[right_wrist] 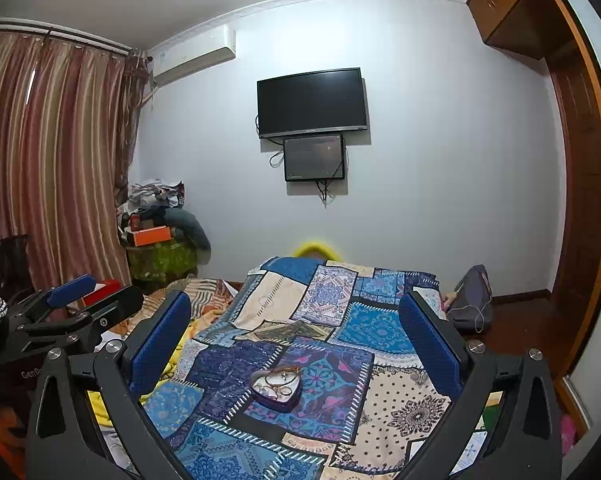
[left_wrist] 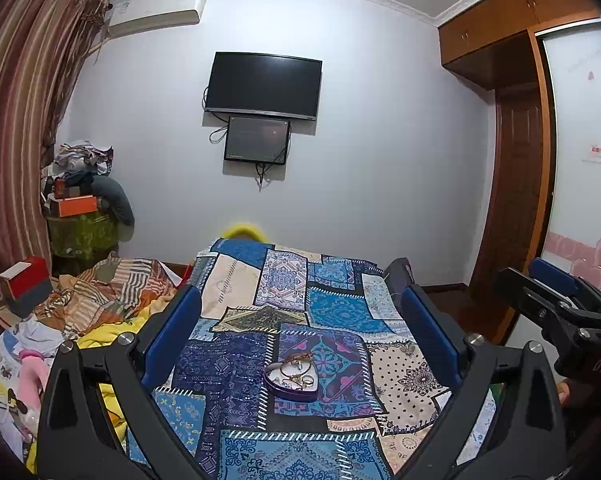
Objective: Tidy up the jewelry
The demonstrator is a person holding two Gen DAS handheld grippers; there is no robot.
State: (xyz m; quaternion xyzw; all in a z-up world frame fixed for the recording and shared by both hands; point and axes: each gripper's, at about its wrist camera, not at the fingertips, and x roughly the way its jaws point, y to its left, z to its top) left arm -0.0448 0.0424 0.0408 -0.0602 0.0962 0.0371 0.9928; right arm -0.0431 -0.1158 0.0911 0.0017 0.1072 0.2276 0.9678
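A small heart-shaped jewelry box (left_wrist: 291,378) with a purple wall sits on the blue patchwork cloth (left_wrist: 236,364). Gold bangles, rings and a chain (left_wrist: 296,366) lie inside it. It also shows in the right wrist view (right_wrist: 276,389). My left gripper (left_wrist: 300,312) is open and empty, raised above and behind the box. My right gripper (right_wrist: 296,320) is open and empty too, at about the same height. The right gripper also shows at the right edge of the left wrist view (left_wrist: 556,304); the left gripper shows at the left of the right wrist view (right_wrist: 80,300).
A crumpled striped blanket (left_wrist: 112,292) and yellow fabric lie left of the cloth. A red box (left_wrist: 26,280) and a pile of clutter (left_wrist: 80,196) stand by the curtain. A grey bag (right_wrist: 470,300) sits on the floor at right. A TV (left_wrist: 262,84) hangs on the far wall.
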